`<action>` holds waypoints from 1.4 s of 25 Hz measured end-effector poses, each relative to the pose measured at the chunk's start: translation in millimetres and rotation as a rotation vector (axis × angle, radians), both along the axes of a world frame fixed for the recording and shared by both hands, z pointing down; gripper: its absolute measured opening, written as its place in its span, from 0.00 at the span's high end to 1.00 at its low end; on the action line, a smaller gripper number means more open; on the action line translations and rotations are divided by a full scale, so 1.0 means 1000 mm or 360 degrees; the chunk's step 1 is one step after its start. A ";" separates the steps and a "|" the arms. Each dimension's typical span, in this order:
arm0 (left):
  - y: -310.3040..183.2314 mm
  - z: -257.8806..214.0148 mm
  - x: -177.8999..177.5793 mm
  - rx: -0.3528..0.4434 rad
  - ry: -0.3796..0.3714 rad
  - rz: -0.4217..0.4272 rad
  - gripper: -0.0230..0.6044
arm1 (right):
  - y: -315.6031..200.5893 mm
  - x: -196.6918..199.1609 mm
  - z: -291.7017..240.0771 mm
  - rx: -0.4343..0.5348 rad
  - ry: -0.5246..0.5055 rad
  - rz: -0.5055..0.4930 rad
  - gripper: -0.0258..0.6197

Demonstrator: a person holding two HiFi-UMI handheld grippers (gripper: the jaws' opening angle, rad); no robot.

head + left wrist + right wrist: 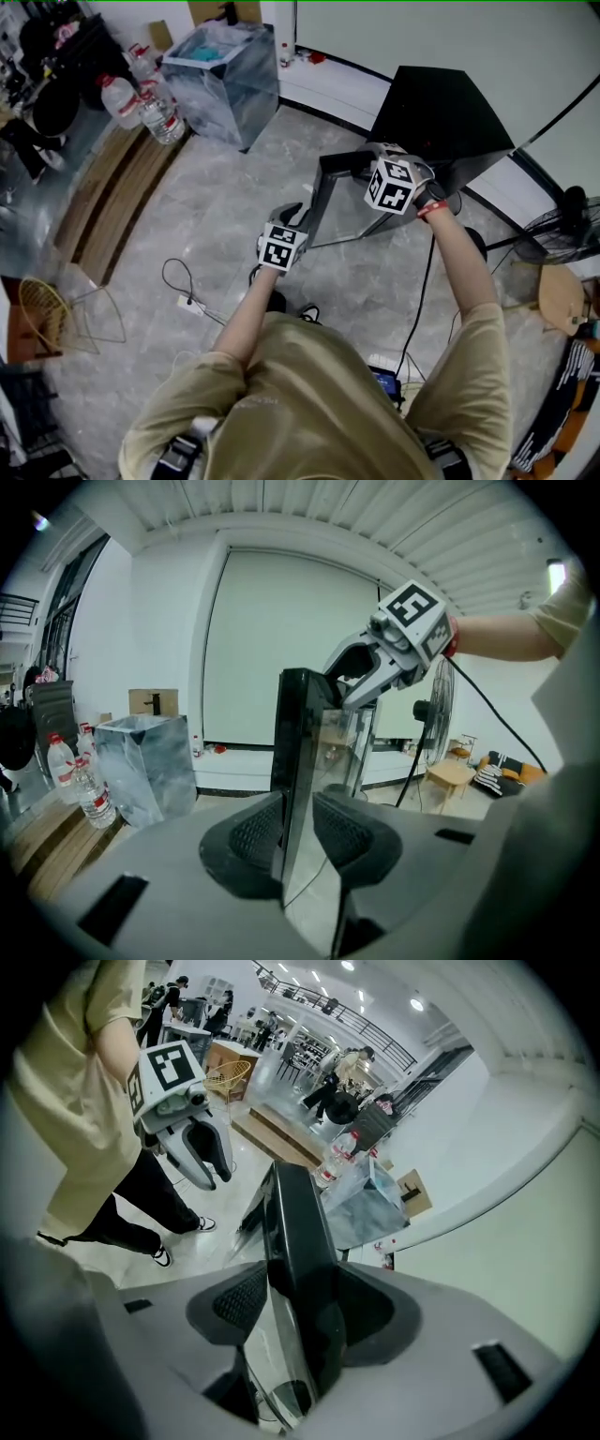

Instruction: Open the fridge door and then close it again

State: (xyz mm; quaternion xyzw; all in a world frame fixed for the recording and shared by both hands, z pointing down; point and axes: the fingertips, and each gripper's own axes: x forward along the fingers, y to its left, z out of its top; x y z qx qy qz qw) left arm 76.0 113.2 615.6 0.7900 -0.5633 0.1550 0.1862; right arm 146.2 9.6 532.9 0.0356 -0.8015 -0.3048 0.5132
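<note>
A small black fridge stands on the grey marble floor in the upper right of the head view. Its black-framed glass door is swung open toward the frame's centre.

The left claw sits just below centre, at the door's free edge. In the left gripper view the left claw is clenched on that edge, and both ribbed pads lie against the thin door, which rises upright between them.

The right claw is higher, at the door's top near the fridge. In the right gripper view the right claw stands wide, grasping the thicker black frame of the door, which fills the space between its pads. From the left gripper view the right claw straddles the door's upper corner.

In the upper left of the head view, a shiny plastic-lined bin stands beside clear water bottles, well apart from the fridge.
</note>
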 end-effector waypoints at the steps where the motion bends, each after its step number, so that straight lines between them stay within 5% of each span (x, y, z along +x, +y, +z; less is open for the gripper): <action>1: -0.003 0.007 0.000 -0.0016 0.0003 0.0014 0.81 | 0.000 -0.001 0.000 -0.0010 -0.0001 -0.0001 0.57; 6: -0.022 0.040 0.009 -0.0113 0.0016 0.0121 0.71 | -0.002 -0.004 0.001 -0.0011 0.0022 -0.0001 0.58; 18: -0.070 0.074 0.014 -0.0219 -0.0008 0.0213 0.71 | -0.016 -0.010 0.002 -0.0042 0.0062 0.0030 0.58; 24: -0.098 0.073 0.002 -0.0242 -0.0030 0.0248 0.81 | -0.032 -0.016 -0.001 -0.0081 0.0089 0.0090 0.58; 35: -0.132 0.075 -0.016 -0.0264 -0.0074 0.0391 0.82 | -0.060 -0.029 -0.002 -0.0121 0.0020 0.0203 0.59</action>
